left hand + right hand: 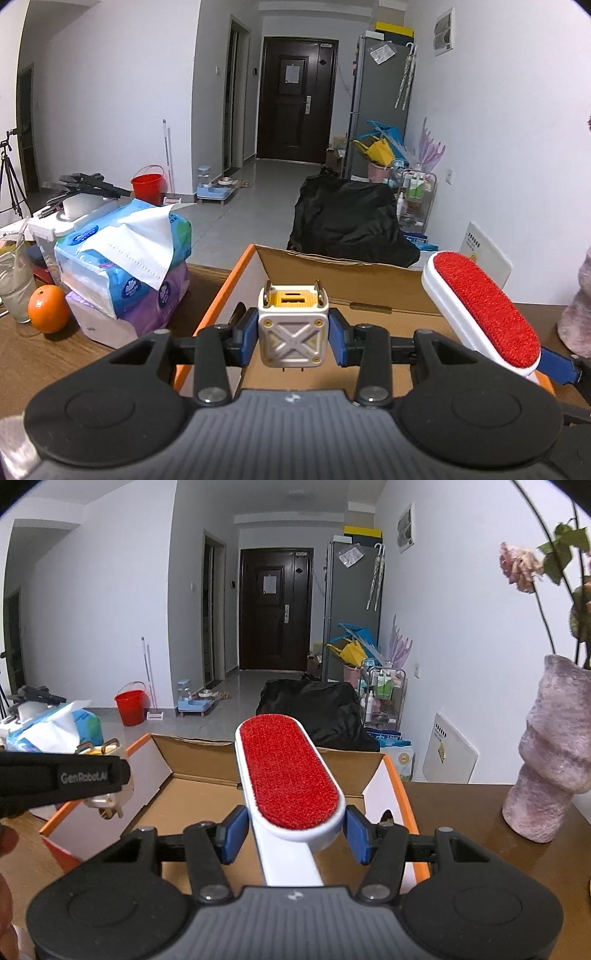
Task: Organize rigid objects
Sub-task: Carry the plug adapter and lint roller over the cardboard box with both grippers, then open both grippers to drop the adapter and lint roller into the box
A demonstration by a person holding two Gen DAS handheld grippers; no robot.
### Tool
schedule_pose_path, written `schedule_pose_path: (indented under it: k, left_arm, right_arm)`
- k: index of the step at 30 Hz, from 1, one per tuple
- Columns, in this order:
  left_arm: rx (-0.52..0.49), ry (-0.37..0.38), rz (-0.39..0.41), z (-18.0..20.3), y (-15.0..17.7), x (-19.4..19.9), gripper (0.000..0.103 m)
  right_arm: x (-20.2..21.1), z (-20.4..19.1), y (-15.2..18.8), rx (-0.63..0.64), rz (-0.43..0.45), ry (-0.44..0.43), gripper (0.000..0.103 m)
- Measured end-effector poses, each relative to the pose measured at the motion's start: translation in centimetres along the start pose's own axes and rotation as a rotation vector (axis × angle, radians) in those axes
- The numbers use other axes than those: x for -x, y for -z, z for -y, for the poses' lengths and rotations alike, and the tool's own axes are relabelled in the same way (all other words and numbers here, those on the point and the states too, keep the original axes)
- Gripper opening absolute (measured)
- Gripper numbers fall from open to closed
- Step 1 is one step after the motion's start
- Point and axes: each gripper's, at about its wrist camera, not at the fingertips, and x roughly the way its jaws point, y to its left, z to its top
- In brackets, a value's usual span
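Two blue pads of the left gripper [292, 338] are clamping a white-and-yellow cube plug [291, 328] above the open box [332, 269]; tissue packs [125, 273] are sitting left. In the right view, the right gripper [295, 830] is gripping a red-faced lint brush [290, 775] over the box [199, 786], a vase [546, 760] standing right.

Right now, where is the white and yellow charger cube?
In the left wrist view the charger cube is clamped in the left tool, above the open cardboard box, with the red lint brush to its right.
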Motion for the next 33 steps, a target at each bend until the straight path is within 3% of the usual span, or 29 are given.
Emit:
schedule_pose_path:
  k: [14,15,16,17,18,19,22,33]
  left_arm:
    - [-0.048,-0.028,-0.057,0.6,0.7,-3.2,0.041]
    - [-0.05,-0.031,-0.061,0.5,0.8,-3.3,0.045]
    - [-0.056,-0.038,-0.057,0.5,0.8,-3.3,0.057]
    - [-0.063,-0.055,-0.047,0.5,0.7,-3.1,0.066]
    - [-0.064,-0.075,-0.033,0.5,0.6,-2.8,0.087]
    - [-0.062,-0.094,-0.018,0.5,0.6,-2.5,0.1]
    - [-0.056,-0.12,-0.004,0.1,0.3,-1.9,0.103]
    - [-0.056,-0.133,-0.033,-0.7,0.1,-1.9,0.103]
  right_arm:
    - [-4.9,-0.1,-0.5,0.022,-0.076,0.008,0.056]
    - [-5.0,-0.1,-0.7,0.014,-0.088,0.006,0.056]
    - [-5.1,0.1,-0.8,0.007,-0.101,0.007,0.062]
    - [-5.0,0.2,-0.9,0.004,-0.106,0.008,0.078]
    - [-4.6,0.1,-1.0,0.01,-0.102,0.02,0.087]
    - [-4.2,0.1,-1.2,0.014,-0.085,0.031,0.1]
    - [-3.1,-0.1,-1.3,0.038,-0.044,0.054,0.103]
    - [-3.2,0.4,-1.1,0.032,-0.085,0.051,0.103]
